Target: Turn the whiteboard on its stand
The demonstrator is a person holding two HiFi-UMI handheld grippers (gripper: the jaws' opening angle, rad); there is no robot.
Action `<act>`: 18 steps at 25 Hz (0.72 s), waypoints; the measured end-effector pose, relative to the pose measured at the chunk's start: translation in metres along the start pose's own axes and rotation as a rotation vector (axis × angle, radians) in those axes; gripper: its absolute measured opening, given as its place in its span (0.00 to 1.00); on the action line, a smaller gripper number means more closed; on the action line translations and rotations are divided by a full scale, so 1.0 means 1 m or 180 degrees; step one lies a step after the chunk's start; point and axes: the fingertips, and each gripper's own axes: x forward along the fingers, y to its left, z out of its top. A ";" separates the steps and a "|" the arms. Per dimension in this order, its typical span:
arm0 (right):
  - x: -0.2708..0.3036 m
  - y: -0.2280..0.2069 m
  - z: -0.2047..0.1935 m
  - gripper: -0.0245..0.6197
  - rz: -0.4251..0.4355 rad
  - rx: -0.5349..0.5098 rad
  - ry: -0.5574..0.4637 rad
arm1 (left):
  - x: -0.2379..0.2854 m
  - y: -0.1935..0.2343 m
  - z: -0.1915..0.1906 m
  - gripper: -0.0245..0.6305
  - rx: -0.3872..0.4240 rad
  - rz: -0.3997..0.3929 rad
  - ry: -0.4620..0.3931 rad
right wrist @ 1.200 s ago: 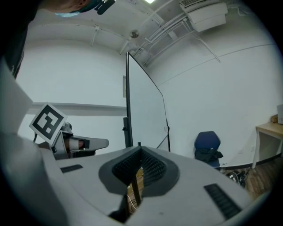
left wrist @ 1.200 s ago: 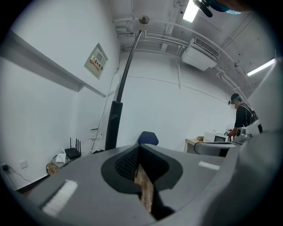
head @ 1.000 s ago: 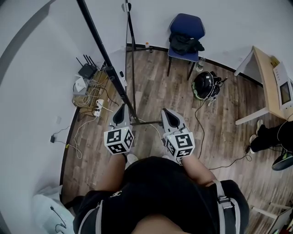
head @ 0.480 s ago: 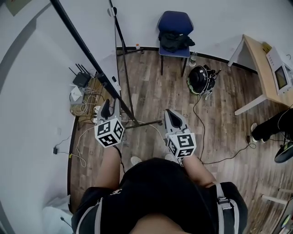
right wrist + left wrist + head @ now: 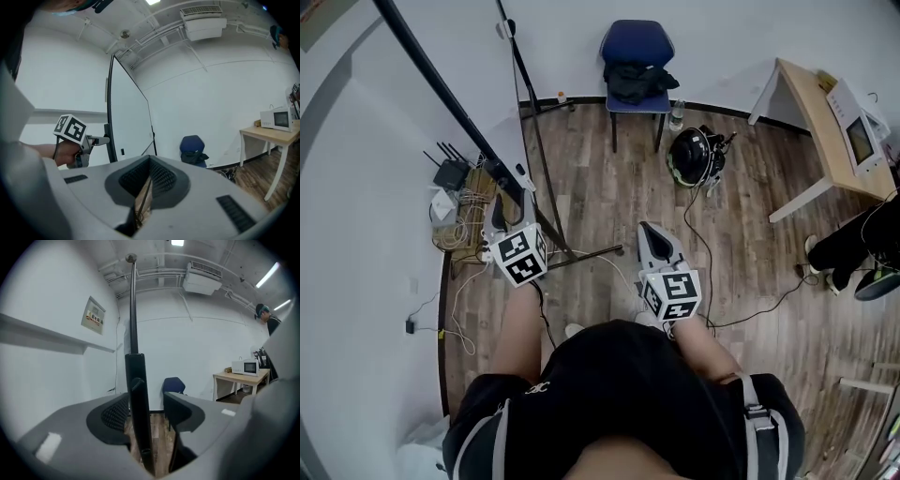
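Has the whiteboard (image 5: 129,122) upright on its stand (image 5: 591,253) at the left, black side edge (image 5: 138,394) between the left gripper (image 5: 500,220) fingers, just opening, not clamping. Shows right gripper (image 5: 649,232) fingers closed, empty. Reads as a turn released, perhaps more left

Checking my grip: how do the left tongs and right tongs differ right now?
The left tongs stand apart, having just been opening; the right tongs are together. The whiteboard's black post stands between the left tongs; nothing is between the right tongs. Both carry marker cubes.
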 end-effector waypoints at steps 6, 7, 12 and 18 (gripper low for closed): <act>-0.002 -0.004 0.000 0.05 -0.0098 -0.0010 0.0011 | 0.014 0.009 -0.002 0.37 -0.0117 0.0024 0.0036; -0.002 -0.004 0.000 0.05 -0.0103 -0.0017 0.0016 | 0.016 0.010 -0.002 0.36 -0.0133 0.0011 0.0048; -0.006 -0.007 -0.001 0.05 -0.0142 -0.0037 0.0056 | 0.021 0.019 -0.002 0.22 -0.0219 0.0037 0.0039; -0.014 -0.006 -0.005 0.05 -0.0132 -0.0043 0.0082 | 0.017 0.022 -0.004 0.10 -0.0360 0.0032 0.0023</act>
